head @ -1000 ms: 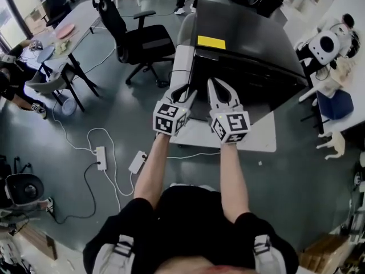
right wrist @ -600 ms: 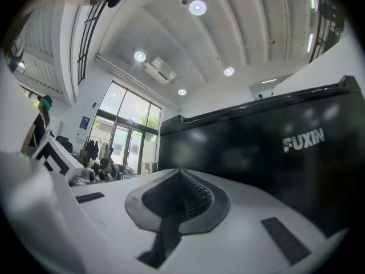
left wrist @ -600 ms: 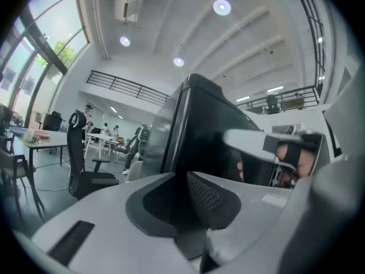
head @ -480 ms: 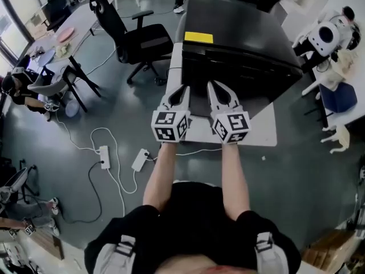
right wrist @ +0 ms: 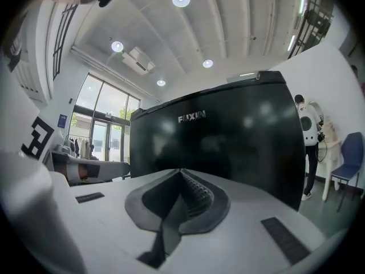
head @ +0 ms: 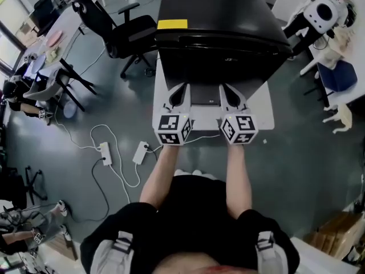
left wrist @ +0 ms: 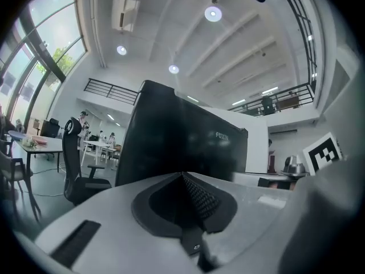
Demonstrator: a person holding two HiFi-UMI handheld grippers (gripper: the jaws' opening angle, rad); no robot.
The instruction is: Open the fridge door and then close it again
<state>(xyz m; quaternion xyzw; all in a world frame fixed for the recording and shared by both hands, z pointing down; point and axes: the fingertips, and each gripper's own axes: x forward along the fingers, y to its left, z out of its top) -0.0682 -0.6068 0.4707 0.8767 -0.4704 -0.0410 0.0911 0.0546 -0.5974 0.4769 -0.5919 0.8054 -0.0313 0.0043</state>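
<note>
Fridge: black box, door shut flush, standing on a white base on the grey floor, straight ahead of the person. Yellow sticker on its top, toward the picture's left.

L claw & R claw are held out side by side at arm's length. Both are level and both point at the fridge front. Marker cubes sit at the back end of each claw.

L claw: jaws have just been closing and are now pressed together w/ nothing btwn them. In the left gripper view the L claw shows against the fridge's dark face, w/ a clear gap to it.

R claw: jaws also together, empty. In the right gripper view the R claw points at the fridge front, apart from it. White brand lettering sits near the door's top.

Neither claw touches the fridge.

Around: black office chair just left of the fridge. A power strip and a white cable lie on the floor to the person's left. Blue chair at far right.
</note>
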